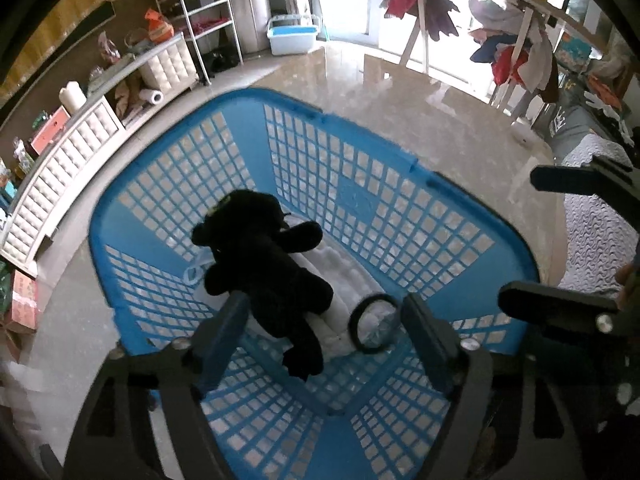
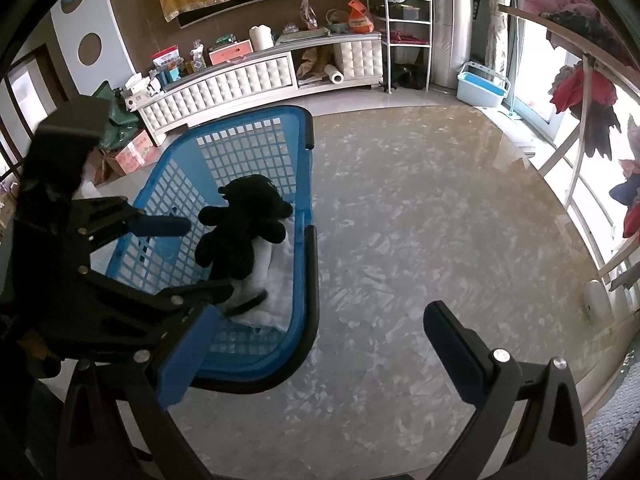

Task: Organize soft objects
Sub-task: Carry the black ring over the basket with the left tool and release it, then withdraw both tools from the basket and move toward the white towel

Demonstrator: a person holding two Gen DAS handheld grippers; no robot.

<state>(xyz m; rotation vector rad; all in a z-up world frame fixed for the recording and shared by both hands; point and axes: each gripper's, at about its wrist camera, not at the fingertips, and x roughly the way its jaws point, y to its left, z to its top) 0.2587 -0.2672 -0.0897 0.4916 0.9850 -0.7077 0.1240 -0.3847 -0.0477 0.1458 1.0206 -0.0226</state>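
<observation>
A black plush toy [image 1: 260, 264] lies in a blue mesh laundry basket [image 1: 360, 200] on top of a white padded cloth [image 1: 344, 276]. A black ring-shaped band [image 1: 374, 324] rests on the cloth beside it. My left gripper [image 1: 324, 302] hovers over the basket, open, with the toy's hind end just below its left finger [image 1: 224, 332]; the pads do not press on anything. From the right wrist view the left gripper [image 2: 208, 256] sits beside the toy [image 2: 244, 232]. My right gripper [image 2: 322, 312] is open and empty, above the floor by the basket's rim [image 2: 312, 280].
A white tufted cabinet [image 2: 240, 80] with clutter lines the far wall, with a metal rack [image 2: 404, 32] and a light-blue bin [image 2: 482, 88] beside it. A clothes drying rack [image 1: 516, 36] stands by the window. A grey quilt [image 1: 592, 220] lies right of the basket, cardboard boxes [image 2: 132, 152] behind it.
</observation>
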